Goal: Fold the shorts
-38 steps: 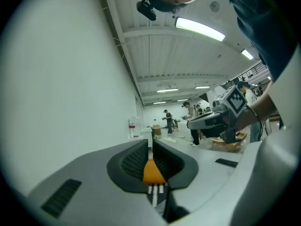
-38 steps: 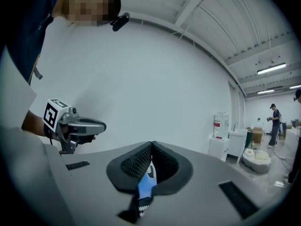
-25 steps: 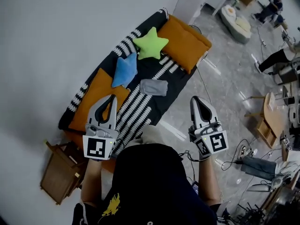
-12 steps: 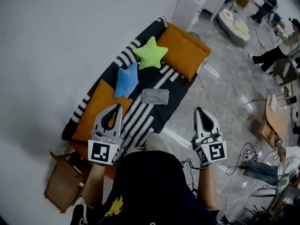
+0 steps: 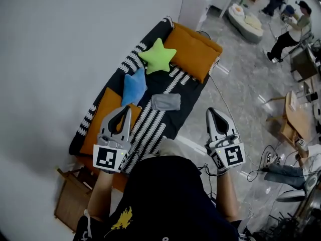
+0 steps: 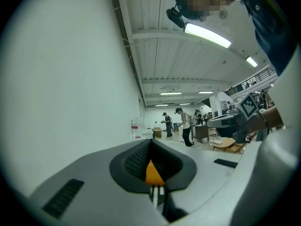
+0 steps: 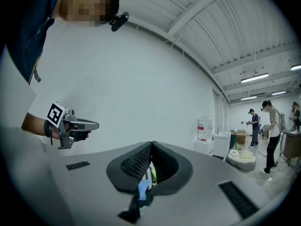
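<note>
Both tongs are clenched with nothing in them: the left gripper [image 5: 122,115] and the right gripper [image 5: 214,113] are each held level in front of the person, and each gripper view shows its 2 ribbed pads pressed tip to tip. Only slivers of the bedding show through the hollow behind the pads.

The grey shorts [image 5: 166,102] lie on the striped bed cover [image 5: 150,118], ahead of and well below both grippers, near the cover's middle. From the head view they read as a small, tidy rectangle, though they are too small to tell whether layers are stacked. That shape fits shorts already folded and set down, and it also fits shorts lying flat and compact, waiting to be folded. So the step in hand is a pause above the bed with neither tool on the cloth.

The surface is a low bed against a white wall [image 5: 60,44], with 2 orange pillows [image 5: 193,51], 1 at each end. A green star cushion [image 5: 158,56] and a blue star cushion [image 5: 134,86] lie beside the shorts. A wooden crate [image 5: 72,200] stands at the near end and a white cabinet [image 5: 196,6] at the far end. To the right is a glossy grey tiled floor [image 5: 241,99], with cables [image 5: 261,159] and other people [image 5: 286,34] working further off.
</note>
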Demonstrator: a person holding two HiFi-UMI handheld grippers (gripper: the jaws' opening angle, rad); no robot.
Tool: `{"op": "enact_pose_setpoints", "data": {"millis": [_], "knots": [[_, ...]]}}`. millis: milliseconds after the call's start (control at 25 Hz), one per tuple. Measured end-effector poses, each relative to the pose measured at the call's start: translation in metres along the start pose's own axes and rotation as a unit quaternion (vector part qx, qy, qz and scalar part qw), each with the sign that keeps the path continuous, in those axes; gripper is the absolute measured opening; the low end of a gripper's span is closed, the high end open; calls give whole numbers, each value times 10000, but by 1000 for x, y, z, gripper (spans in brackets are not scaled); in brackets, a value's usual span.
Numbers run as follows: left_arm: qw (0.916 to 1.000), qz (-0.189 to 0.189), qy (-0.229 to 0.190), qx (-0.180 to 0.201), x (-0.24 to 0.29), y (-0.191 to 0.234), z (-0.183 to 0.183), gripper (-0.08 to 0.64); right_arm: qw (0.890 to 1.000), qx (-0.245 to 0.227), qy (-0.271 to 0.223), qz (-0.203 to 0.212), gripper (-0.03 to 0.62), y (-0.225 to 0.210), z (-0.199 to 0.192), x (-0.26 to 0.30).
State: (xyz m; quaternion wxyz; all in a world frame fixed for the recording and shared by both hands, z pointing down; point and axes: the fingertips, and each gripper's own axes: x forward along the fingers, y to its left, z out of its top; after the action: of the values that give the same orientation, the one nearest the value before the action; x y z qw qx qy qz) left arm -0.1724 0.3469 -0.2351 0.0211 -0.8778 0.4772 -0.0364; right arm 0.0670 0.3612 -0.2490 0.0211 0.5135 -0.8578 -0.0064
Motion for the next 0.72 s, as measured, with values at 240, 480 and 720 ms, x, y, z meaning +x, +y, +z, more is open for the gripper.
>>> {"op": "enact_pose_setpoints", "data": {"millis": [240, 480, 720], "knots": [[9999, -135, 19, -1, 1, -3, 3, 14, 9995, -86, 268, -108, 15, -3, -6, -5], [9998, -197, 31, 28, 2, -4, 5, 14, 9996, -72, 279, -42, 15, 3, -4, 2], [9998, -169, 72, 32, -2, 2, 4, 14, 9997, -15, 254, 41, 15, 10, -4, 8]]}}
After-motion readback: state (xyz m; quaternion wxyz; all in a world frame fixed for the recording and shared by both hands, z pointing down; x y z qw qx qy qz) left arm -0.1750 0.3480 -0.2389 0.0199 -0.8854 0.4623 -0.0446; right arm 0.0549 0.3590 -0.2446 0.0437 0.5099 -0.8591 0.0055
